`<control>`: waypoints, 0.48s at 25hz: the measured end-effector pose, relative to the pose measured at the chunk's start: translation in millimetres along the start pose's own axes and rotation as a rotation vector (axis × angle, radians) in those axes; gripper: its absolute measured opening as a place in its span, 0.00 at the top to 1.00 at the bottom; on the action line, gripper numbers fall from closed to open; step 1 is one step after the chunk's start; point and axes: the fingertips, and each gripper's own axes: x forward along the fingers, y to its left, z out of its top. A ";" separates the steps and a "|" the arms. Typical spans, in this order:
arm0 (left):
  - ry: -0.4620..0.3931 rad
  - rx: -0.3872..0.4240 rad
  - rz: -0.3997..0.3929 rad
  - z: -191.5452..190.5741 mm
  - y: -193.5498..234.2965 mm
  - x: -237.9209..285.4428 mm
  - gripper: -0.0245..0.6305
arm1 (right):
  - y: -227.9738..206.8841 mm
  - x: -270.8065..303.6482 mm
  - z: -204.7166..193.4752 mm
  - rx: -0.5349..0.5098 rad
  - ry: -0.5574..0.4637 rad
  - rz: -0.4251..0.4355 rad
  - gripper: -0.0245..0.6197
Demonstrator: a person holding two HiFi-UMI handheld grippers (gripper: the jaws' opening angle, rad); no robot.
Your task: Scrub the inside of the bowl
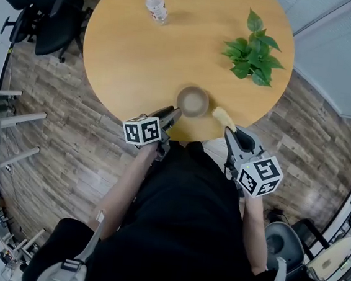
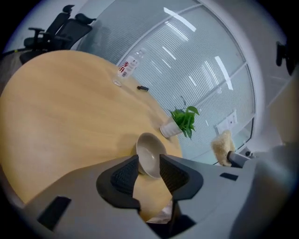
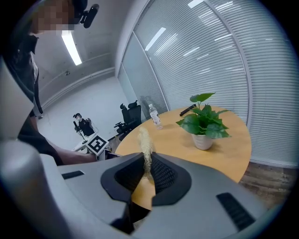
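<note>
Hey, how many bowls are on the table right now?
1. The bowl sits near the round table's closest edge, in front of the person. No other is visible, and little there could hide one.

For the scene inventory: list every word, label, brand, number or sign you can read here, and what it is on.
Water bottle: red-and-white label, print too small and blurred to read.
Marker cubes: black-and-white square patterns only, no letters or numbers.
No text can be read in any view.
</note>
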 end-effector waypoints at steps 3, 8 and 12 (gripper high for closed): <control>0.002 -0.132 -0.019 -4.7 7.9 7.9 0.74 | -1.8 2.4 1.5 0.010 0.002 -0.009 0.90; -0.012 -0.309 -0.073 -5.9 12.0 19.5 0.73 | -6.7 7.3 0.8 0.025 0.007 -0.027 0.90; 0.005 -0.362 -0.067 -8.0 16.1 25.8 0.73 | -4.0 11.0 2.5 0.020 0.012 -0.030 0.90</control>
